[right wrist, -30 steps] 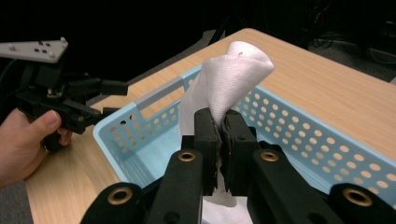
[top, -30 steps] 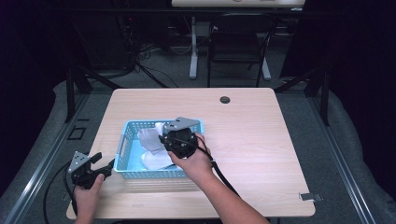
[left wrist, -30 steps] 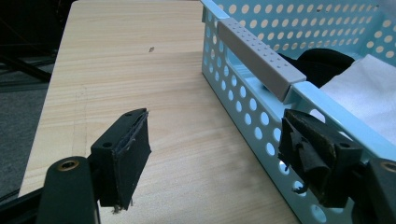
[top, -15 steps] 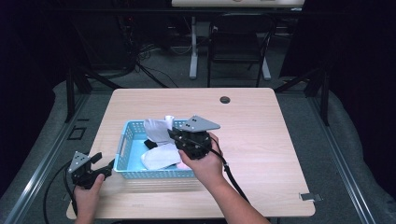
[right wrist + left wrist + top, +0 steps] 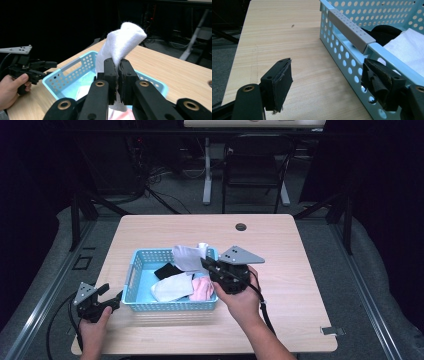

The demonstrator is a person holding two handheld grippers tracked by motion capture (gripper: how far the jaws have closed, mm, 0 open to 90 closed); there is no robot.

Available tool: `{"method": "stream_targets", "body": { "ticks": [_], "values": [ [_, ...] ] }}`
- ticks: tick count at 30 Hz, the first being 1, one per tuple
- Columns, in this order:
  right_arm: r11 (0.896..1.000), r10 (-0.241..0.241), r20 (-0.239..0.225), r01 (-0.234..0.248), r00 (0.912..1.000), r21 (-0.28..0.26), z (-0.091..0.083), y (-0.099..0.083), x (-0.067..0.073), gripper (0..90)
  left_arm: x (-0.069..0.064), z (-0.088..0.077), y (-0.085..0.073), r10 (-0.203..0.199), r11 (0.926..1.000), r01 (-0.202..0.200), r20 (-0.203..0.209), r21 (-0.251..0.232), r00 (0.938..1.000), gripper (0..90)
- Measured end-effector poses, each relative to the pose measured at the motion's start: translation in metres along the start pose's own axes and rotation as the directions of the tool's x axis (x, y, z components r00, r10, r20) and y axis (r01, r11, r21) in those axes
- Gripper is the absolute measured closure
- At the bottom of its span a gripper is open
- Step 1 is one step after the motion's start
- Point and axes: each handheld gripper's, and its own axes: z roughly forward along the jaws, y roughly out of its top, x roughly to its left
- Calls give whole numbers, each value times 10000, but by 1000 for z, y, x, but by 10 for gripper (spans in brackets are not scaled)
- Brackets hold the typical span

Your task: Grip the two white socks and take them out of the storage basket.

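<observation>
A light blue perforated basket [image 5: 170, 307] sits left of the table's middle, holding a black sock [image 5: 166, 270], a white sock [image 5: 171, 288] and a pink sock [image 5: 202, 289]. Above its far right corner my right gripper [image 5: 205, 262] is shut on a pale sock [image 5: 187, 257], which hangs over the basket. The right gripper view has that white sock [image 5: 125, 40] pinched between the closed jaws [image 5: 118, 67], with the basket [image 5: 72, 67] below. My left gripper [image 5: 114, 295] stands open on the table beside the basket's left end. In its own view the jaws [image 5: 329, 82] gape next to the basket wall [image 5: 344, 62] and grey handle [image 5: 350, 30].
A black round grommet [image 5: 241, 227] sits near the table's far edge. A small metal clip [image 5: 332, 330] lies at the front right edge. Bare wood stretches right of the basket. A chair and desk legs stand on the floor beyond the table.
My right gripper has risen out of the basket and shifted right, lifting the pale sock with it. The left gripper has stayed in place, open.
</observation>
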Motion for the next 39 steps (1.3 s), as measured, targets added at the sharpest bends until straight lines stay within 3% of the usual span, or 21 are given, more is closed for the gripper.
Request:
{"method": "stream_targets", "body": {
  "ticks": [9, 16, 24, 25, 33, 39],
  "values": [
    [9997, 238, 738, -245, 9970, 77, -31, -14, -22, 855, 0, 0, 0, 2, 10000, -2, -15, -21, 10000, 244],
    [9993, 297, 1457, -325, 9889, 170, -56, -31, -39, 855, -1, 1, 0, 39, 10000, -39, 8, -6, 10000, 244],
    [9989, 194, 2071, -279, 9781, 379, -65, -53, -43, 855, -1, 0, 0, 43, 10000, -43, -17, -17, 10000, 244],
    [9981, 215, 2242, -339, 9743, 514, -66, -62, -44, 855, -1, 0, 0, 43, 10000, -43, -21, -21, 10000, 244],
    [9899, 847, 2346, -1087, 9684, 914, -64, -90, -51, 855, -2, 1, 0, 49, 10000, -49, -21, 24, 10000, 245],
    [9769, 1087, 2627, -1519, 9587, 1502, -57, -116, -67, 855, -2, 1, 0, 54, 10000, -54, -26, 38, 10000, 244]
  ]
}}
